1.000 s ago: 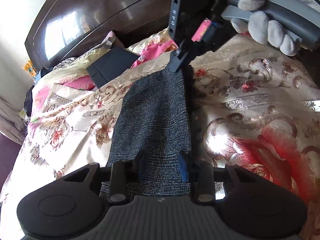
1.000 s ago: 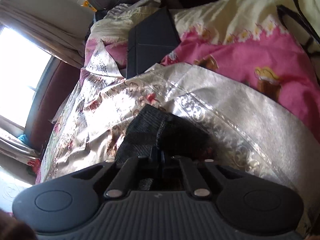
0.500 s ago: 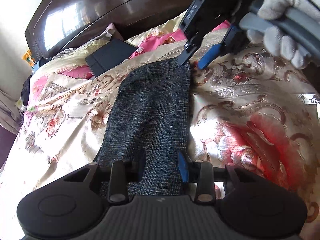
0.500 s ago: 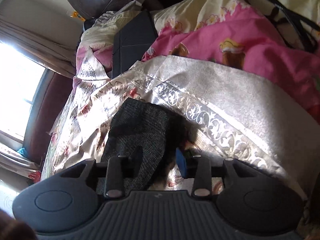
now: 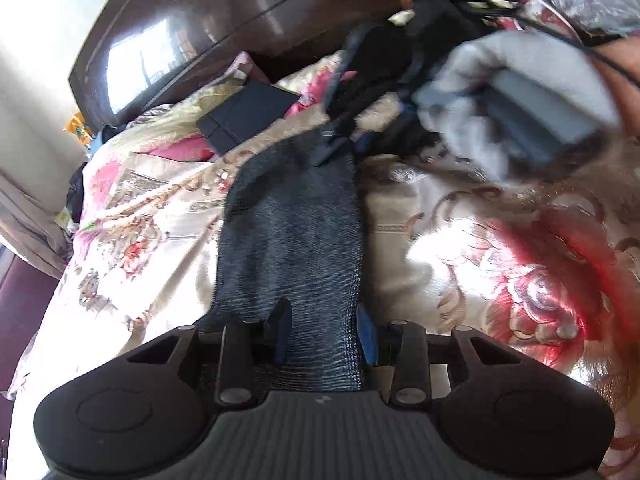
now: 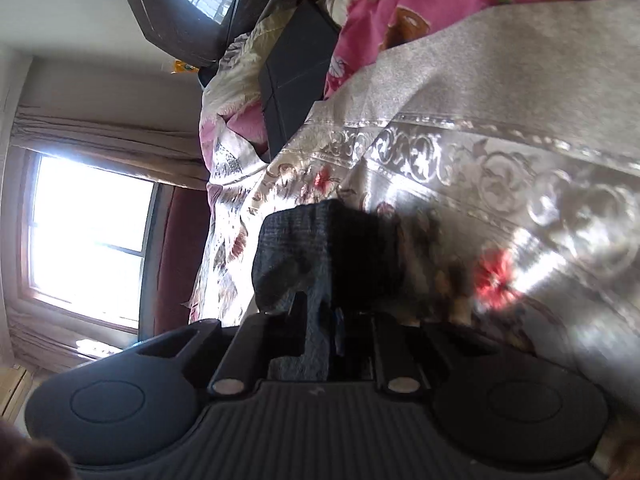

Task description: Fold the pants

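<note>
The dark grey checked pants (image 5: pixel 292 232) lie as a long folded strip on the floral bedspread (image 5: pixel 500 260). At the strip's near end, my left gripper (image 5: pixel 323 332) is shut on the fabric, which fills the gap between its fingers. A gloved hand (image 5: pixel 500 92) holds my right gripper (image 5: pixel 334 146) at the far end, blurred. In the right wrist view the pants' edge (image 6: pixel 296 240) rises in a fold. The right gripper (image 6: pixel 320 320) is closing its jaws on that fold, with cloth pinched between the pads.
A flat dark box (image 5: pixel 248 120) lies on the pillows beyond the pants, and the right wrist view shows the box (image 6: pixel 296 76) too. A pink blanket (image 6: pixel 400 12) and the dark headboard (image 5: pixel 240 20) lie behind it. A bright window (image 6: pixel 88 240) is at the left.
The right gripper opened and let the far end drop flat. It then sank lower, rolled and closed again on the far edge. The left gripper kept its place on the near end.
</note>
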A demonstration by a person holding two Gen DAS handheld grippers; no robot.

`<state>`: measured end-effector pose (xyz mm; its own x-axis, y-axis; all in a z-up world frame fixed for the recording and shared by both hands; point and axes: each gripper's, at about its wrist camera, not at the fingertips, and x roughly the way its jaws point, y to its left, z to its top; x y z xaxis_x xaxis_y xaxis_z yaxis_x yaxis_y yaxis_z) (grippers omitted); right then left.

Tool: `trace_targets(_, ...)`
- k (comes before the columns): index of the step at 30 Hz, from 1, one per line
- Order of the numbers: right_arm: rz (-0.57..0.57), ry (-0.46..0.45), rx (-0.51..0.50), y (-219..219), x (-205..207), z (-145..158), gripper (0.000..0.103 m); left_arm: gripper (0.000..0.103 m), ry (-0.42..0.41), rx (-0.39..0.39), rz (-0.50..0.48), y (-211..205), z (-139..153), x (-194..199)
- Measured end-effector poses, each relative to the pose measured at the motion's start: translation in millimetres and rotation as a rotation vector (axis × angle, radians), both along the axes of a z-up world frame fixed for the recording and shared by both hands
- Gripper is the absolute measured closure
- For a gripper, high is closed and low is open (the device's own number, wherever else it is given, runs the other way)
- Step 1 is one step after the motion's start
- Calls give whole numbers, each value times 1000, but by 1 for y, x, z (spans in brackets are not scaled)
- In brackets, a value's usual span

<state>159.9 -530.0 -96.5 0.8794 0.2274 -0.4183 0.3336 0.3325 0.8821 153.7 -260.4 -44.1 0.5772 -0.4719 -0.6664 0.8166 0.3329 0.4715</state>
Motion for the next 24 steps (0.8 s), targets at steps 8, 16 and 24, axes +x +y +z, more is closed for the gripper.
trace_targets(8, 41, 30, -61, -1, 25, -10, 90, 47, -26, -10, 28, 9, -1, 4)
trace_targets(16, 68, -47, -6, 5, 46, -2, 81, 47, -19, -17, 80, 9, -6, 13)
trace_targets(24, 145, 20, -53, 9, 24, 0, 70, 46, -7, -19, 106, 15, -1, 30)
